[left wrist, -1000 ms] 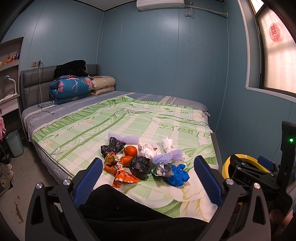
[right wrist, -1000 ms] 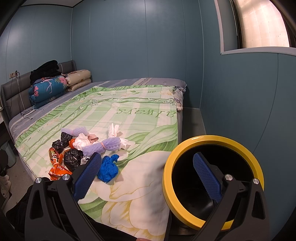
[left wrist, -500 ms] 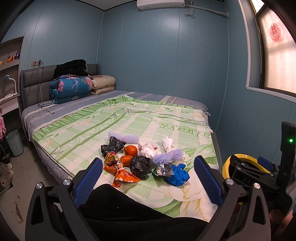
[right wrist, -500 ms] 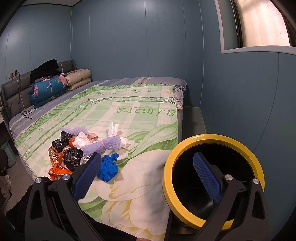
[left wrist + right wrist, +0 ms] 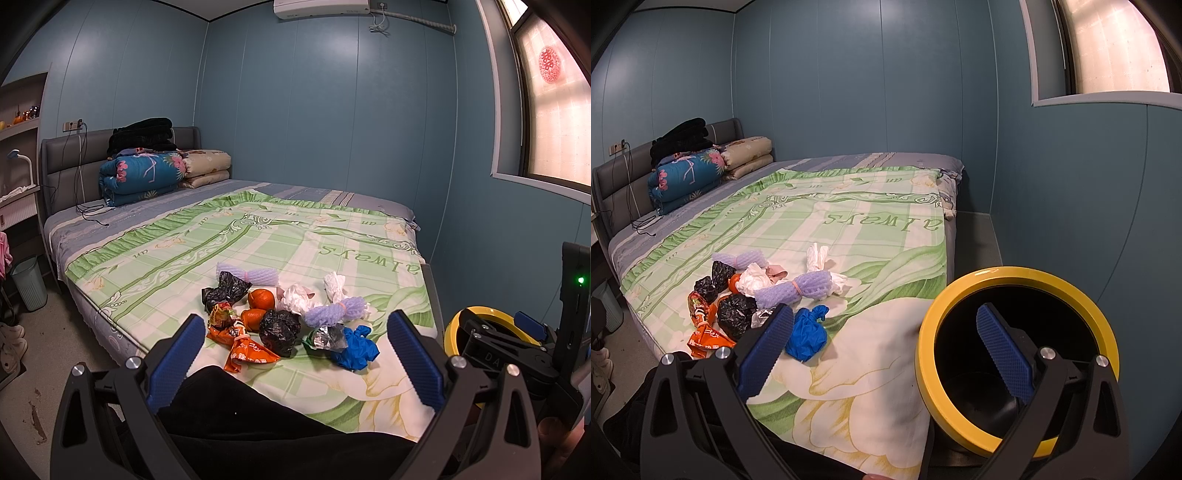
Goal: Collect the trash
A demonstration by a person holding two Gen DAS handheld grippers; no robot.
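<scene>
On bedspread, crumpled multicoloured trash.

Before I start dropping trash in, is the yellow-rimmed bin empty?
Looks empty: the yellow-rimmed bin shows only dark interior, though the right gripper hides part of the bottom.

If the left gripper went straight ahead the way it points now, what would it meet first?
Probably the trash pile on the bed: the left gripper, open and empty, frames the black crumpled bag. Depth is hard to judge.
</scene>
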